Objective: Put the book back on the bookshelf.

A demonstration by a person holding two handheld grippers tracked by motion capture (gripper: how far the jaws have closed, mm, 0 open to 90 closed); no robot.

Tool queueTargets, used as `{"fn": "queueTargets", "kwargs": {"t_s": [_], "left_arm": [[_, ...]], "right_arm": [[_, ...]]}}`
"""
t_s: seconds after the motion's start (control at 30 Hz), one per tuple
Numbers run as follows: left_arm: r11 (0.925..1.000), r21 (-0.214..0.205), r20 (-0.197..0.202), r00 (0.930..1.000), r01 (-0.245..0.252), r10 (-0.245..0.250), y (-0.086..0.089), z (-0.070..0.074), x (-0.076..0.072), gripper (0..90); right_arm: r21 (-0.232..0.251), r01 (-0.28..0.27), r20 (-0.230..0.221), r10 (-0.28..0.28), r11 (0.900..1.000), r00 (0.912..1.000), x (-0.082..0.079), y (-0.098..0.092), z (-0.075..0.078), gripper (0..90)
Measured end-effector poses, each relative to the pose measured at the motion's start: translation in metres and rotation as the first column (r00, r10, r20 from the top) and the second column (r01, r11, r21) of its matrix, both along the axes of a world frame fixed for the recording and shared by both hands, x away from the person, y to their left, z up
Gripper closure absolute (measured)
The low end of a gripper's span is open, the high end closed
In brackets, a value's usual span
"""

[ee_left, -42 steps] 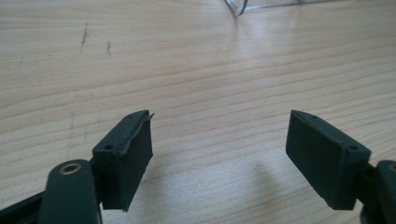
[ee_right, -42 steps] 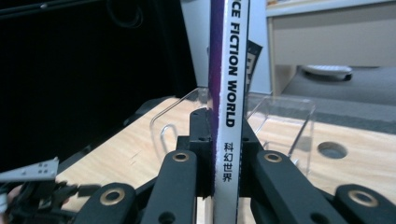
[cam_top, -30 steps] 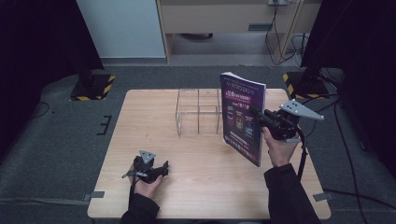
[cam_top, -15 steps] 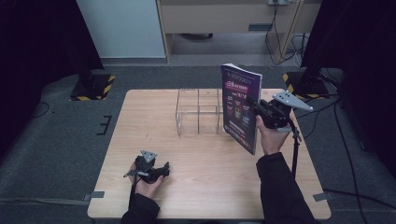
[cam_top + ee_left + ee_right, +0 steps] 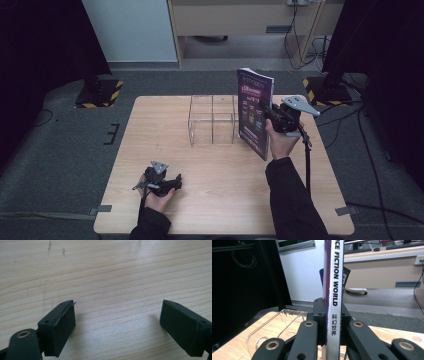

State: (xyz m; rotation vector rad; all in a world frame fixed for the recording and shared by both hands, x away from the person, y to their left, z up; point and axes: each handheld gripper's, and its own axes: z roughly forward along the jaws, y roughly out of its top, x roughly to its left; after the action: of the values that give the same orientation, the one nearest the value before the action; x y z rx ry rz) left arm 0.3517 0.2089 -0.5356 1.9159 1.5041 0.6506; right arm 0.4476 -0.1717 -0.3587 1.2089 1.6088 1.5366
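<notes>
Right tool (image 5: 270,114) clamps the spine of a magazine (image 5: 255,112), held upright just right of the clear acrylic rack (image 5: 212,120) at the far middle of the desk (image 5: 225,200). Left tool (image 5: 167,184) rests near-left, jaws wide, having just been opening, nothing between them. Step in hand: likely carrying the magazine to the rack. Next: align its bottom edge over a slot, then lower.
</notes>
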Motion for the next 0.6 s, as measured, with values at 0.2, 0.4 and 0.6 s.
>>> {"fn": "queueTargets", "kwargs": {"t_s": [0.2,0.4,0.6], "left_arm": [[1.0000,0.000,0.000,1.0000,0.001,-0.001,0.000,0.000,0.000,12.1],[1.0000,0.000,0.000,1.0000,0.001,-0.001,0.000,0.000,0.000,12.1],[1.0000,0.000,0.000,1.0000,0.001,-0.001,0.000,0.000,0.000,12.1]], "right_arm": [[-0.023,0.025,0.014,-0.024,0.9994,0.9996,0.005,0.006,-0.005,82.9],[-0.037,0.045,0.032,-0.044,0.9983,0.9985,0.008,0.010,-0.011,82.9],[-0.036,0.065,0.025,-0.064,0.9972,0.9976,0.010,0.010,-0.022,82.9]]}}
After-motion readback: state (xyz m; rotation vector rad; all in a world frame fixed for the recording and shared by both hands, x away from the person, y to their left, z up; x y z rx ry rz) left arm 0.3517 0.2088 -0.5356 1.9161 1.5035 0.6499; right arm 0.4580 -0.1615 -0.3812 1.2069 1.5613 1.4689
